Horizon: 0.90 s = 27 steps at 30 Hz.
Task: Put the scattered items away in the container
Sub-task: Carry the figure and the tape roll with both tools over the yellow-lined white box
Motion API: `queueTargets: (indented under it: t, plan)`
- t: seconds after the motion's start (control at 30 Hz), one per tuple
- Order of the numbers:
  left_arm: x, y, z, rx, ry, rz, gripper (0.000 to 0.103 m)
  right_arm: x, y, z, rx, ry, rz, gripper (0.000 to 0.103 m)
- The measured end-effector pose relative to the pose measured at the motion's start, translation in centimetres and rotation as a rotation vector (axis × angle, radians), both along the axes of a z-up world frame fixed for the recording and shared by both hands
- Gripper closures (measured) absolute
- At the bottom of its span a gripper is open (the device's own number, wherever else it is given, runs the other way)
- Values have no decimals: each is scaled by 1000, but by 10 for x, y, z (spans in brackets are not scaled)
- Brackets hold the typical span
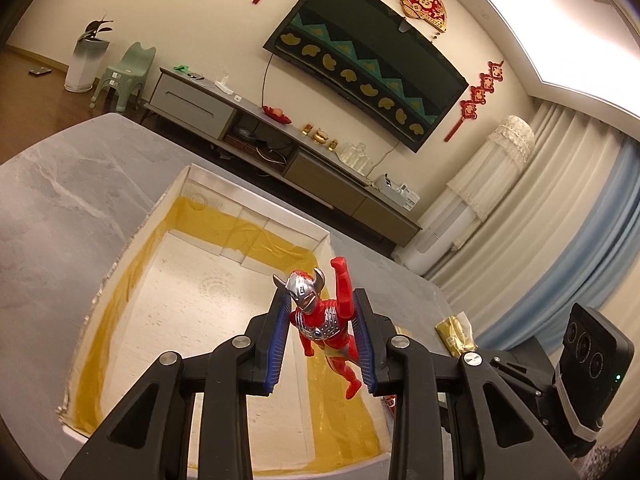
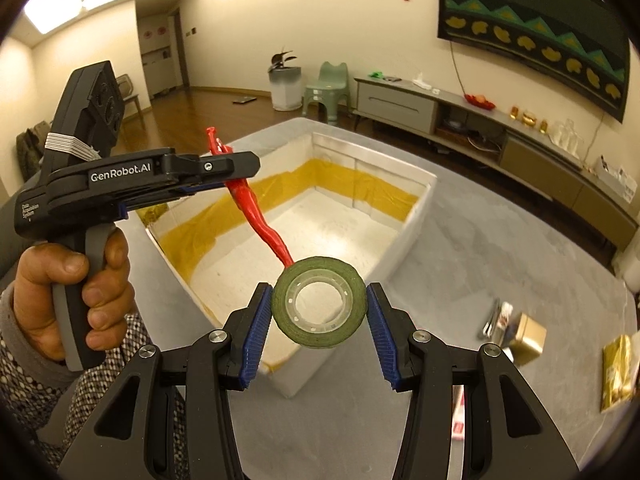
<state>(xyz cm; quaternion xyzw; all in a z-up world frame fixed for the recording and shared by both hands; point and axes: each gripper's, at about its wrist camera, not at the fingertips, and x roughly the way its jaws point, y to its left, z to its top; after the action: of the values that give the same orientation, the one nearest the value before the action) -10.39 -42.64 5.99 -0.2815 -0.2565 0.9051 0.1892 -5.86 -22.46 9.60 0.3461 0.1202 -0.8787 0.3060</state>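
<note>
Left wrist view: white box (image 1: pixel 224 280) with yellow tape, nothing inside, on grey table (image 1: pixel 60 208). Left gripper (image 1: pixel 324 312) squeezing red toy man (image 1: pixel 320 320) above box. Right gripper (image 2: pixel 319 308) pinching green tape roll (image 2: pixel 319 307) over box's near corner. Gold packets (image 2: pixel 618 376) near table's right edge.

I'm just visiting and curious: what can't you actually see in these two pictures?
- Left wrist view: the red toy figure has its sides covered by the left gripper.
- Right wrist view: the white box has its near corner behind the green tape roll.
- Gold packet: print too blurred.
</note>
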Motion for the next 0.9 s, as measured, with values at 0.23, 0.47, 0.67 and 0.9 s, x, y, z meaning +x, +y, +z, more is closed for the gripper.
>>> queueTargets:
  t: [0.23, 0.47, 0.67, 0.9]
  plan:
    - [-12, -12, 7, -57, -1, 7, 71, -17, -19, 0, 27, 5, 33, 53]
    - [-33, -12, 12, -138, -19, -10, 71, -38, -32, 2, 60, 12, 56, 53]
    - [-57, -4, 12, -229, -49, -37, 71, -62, -44, -1, 108, 20, 75, 53]
    - [-90, 3, 1, -318, -115, -84, 71, -93, -55, -9, 154, 1, 95, 53]
